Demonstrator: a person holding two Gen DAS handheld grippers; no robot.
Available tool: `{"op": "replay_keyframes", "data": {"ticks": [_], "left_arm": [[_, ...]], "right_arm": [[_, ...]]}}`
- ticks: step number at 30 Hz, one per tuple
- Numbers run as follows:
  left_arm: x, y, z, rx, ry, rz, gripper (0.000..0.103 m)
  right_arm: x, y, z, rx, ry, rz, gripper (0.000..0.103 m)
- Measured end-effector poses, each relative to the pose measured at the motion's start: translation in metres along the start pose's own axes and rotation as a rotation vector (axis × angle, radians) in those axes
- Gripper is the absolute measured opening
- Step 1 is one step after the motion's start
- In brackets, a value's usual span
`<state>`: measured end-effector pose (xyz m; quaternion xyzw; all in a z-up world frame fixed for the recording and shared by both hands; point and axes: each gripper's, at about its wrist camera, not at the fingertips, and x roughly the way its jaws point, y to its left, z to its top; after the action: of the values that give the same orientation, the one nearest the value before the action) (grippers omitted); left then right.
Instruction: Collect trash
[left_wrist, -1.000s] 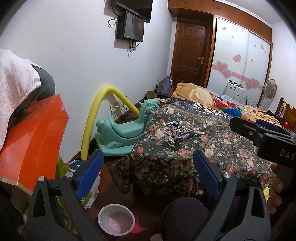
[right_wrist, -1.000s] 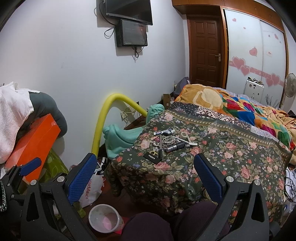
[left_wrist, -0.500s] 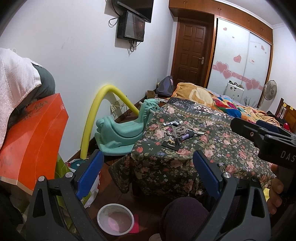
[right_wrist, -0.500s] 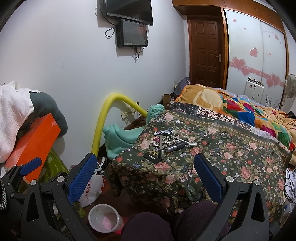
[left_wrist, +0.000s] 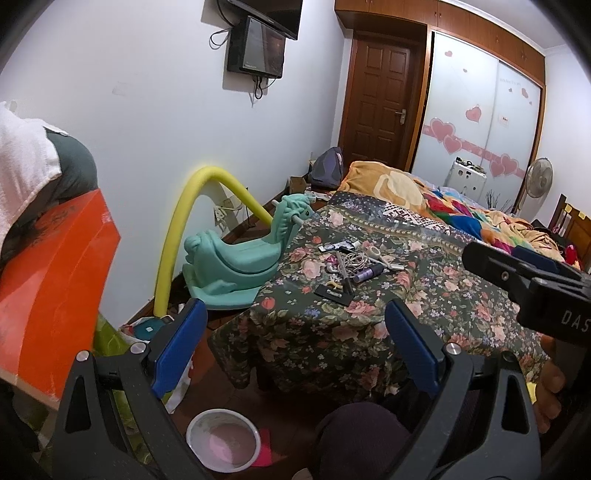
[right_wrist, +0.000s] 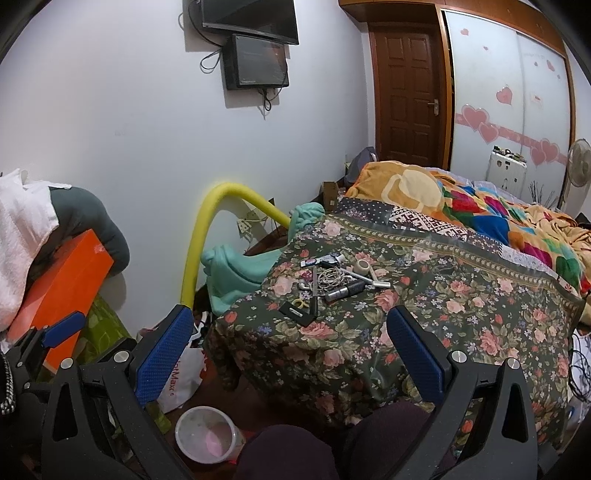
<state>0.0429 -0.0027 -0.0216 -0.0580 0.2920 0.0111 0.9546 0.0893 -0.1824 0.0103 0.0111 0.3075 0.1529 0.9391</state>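
I hold my left gripper (left_wrist: 295, 332) and my right gripper (right_wrist: 288, 339) side by side above the floor, short of the near end of the bed (right_wrist: 424, 306); both have their blue-padded fingers spread wide with nothing between them. In the left wrist view the right gripper (left_wrist: 532, 280) shows as a black body at the right edge, with my fingers under it.

The trash sits in a small heap (right_wrist: 328, 280) on the floral bedspread (left_wrist: 406, 306), near the bed's near left corner: a tangle of white cord (right_wrist: 332, 275), a roll of tape (right_wrist: 364, 266), a dark cylindrical tube (right_wrist: 345, 291), a flat black card-like piece (right_wrist: 297, 314) closest to the edge, and several small bits I cannot identify. The heap is well apart from both grippers.

On the floor below, just ahead of my knee (left_wrist: 358, 439), stands a round white bin (left_wrist: 223, 439) with a pinkish inside, mouth up. A white plastic bag (right_wrist: 184, 373) lies beside it. Left of the bed stand a teal rocking horse (left_wrist: 240, 258) and a yellow foam tube (left_wrist: 177, 236) arched against the wall. An orange box (left_wrist: 51, 295) leans at my far left.
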Motion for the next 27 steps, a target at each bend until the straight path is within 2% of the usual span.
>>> {"op": "replay_keyframes", "data": {"ticks": [10, 19, 27], "left_arm": [[0.058, -0.021, 0.027, -0.044, 0.046, -0.019, 0.097], [0.151, -0.041, 0.036, -0.048, 0.166, -0.009, 0.094], [0.233, -0.057, 0.025, -0.047, 0.284, 0.004, 0.093]], "right_arm": [[0.041, -0.044, 0.015, 0.034, 0.058, -0.039, 0.103], [0.113, -0.1, 0.021, 0.029, 0.164, -0.116, 0.103], [0.183, -0.137, 0.016, -0.029, 0.263, -0.121, 0.103]]}}
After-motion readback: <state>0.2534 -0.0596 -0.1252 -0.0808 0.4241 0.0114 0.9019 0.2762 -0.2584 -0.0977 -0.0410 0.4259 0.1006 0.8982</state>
